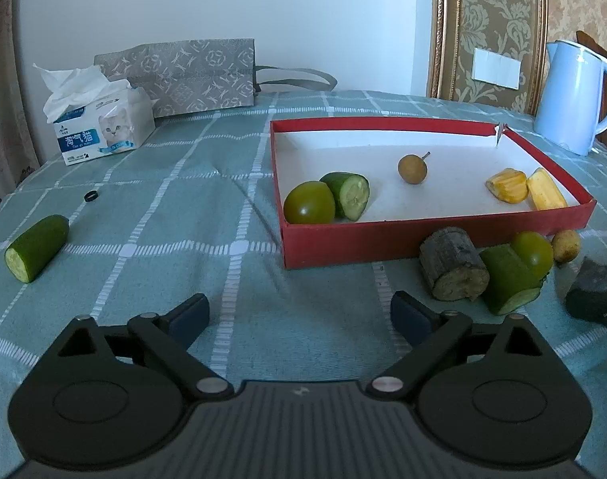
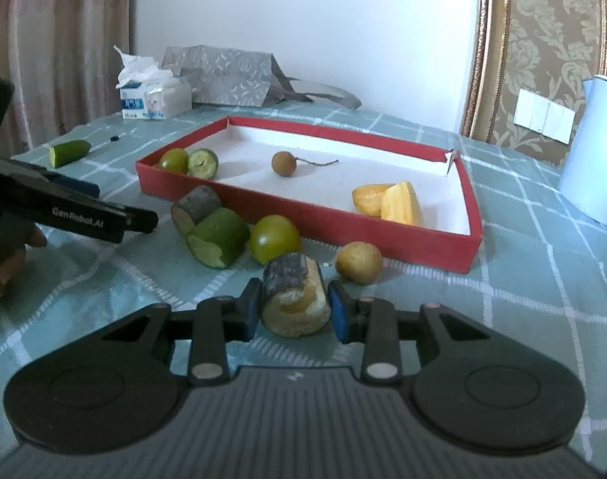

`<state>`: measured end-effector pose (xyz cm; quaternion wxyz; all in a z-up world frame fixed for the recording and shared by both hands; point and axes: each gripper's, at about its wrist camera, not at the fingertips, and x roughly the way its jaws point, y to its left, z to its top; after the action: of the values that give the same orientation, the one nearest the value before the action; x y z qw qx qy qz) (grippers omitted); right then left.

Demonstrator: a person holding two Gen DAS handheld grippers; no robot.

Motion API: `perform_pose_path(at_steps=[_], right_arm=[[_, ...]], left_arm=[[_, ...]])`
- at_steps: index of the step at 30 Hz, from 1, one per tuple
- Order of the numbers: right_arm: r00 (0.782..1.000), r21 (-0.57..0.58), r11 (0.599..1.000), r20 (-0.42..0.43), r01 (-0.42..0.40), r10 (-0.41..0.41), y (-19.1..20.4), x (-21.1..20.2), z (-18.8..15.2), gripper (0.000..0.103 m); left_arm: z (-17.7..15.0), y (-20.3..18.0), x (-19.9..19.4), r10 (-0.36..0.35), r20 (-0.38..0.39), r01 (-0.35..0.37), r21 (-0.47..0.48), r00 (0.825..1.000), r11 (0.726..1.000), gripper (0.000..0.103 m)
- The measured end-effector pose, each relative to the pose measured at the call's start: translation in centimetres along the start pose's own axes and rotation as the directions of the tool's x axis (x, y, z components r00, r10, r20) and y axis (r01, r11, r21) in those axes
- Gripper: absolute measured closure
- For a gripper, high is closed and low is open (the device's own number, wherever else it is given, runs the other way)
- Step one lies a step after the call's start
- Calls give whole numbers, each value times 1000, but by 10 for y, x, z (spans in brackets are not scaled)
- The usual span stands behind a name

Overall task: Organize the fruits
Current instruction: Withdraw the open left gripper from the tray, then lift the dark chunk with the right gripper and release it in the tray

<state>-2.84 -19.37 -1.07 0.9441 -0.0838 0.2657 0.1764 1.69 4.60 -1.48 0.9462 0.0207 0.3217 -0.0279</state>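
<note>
My right gripper (image 2: pixel 295 305) is shut on a dark-skinned banana chunk (image 2: pixel 289 279) that rests on the checked cloth just before the red box (image 2: pixel 343 227). Beside it lie a round yellow-brown fruit (image 2: pixel 359 261), a green round fruit (image 2: pixel 273 237), a cucumber piece (image 2: pixel 219 237) and a second banana chunk (image 2: pixel 195 207). My left gripper (image 1: pixel 299 311) stands open over bare cloth, holding nothing. The box (image 1: pixel 423 239) holds a green fruit (image 1: pixel 308 202), a cucumber end (image 1: pixel 349 195), a brown longan (image 1: pixel 412 167) and two yellow pieces (image 1: pixel 507 185). Another cucumber piece (image 1: pixel 36 247) lies far left.
A tissue box (image 1: pixel 100 127) and a grey patterned bag (image 1: pixel 191 76) stand at the back left, and a pale blue kettle (image 1: pixel 575 95) at the back right. A small black ring (image 1: pixel 91 195) lies on the cloth. A hand (image 2: pixel 8 263) holds the left gripper.
</note>
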Motion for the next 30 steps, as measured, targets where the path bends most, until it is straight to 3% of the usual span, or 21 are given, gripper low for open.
perform_pose_path(at_steps=[9, 16, 25, 30], right_arm=[[995, -23, 998, 80, 64, -62, -9, -18, 21, 70], [989, -15, 993, 101, 114, -111, -24, 5, 50, 70], [995, -70, 992, 26, 101, -99, -12, 65, 73, 70], [996, -41, 996, -41, 76, -78, -11, 102, 76, 70]], left_arm=[[0, 0, 0, -2, -1, 2, -1, 1000, 1000, 2], [0, 0, 0, -2, -2, 2, -1, 1000, 1000, 2], [0, 0, 1, -2, -2, 2, -1, 1000, 1000, 1], [0, 0, 1, -2, -2, 2, 0, 1000, 1000, 0]])
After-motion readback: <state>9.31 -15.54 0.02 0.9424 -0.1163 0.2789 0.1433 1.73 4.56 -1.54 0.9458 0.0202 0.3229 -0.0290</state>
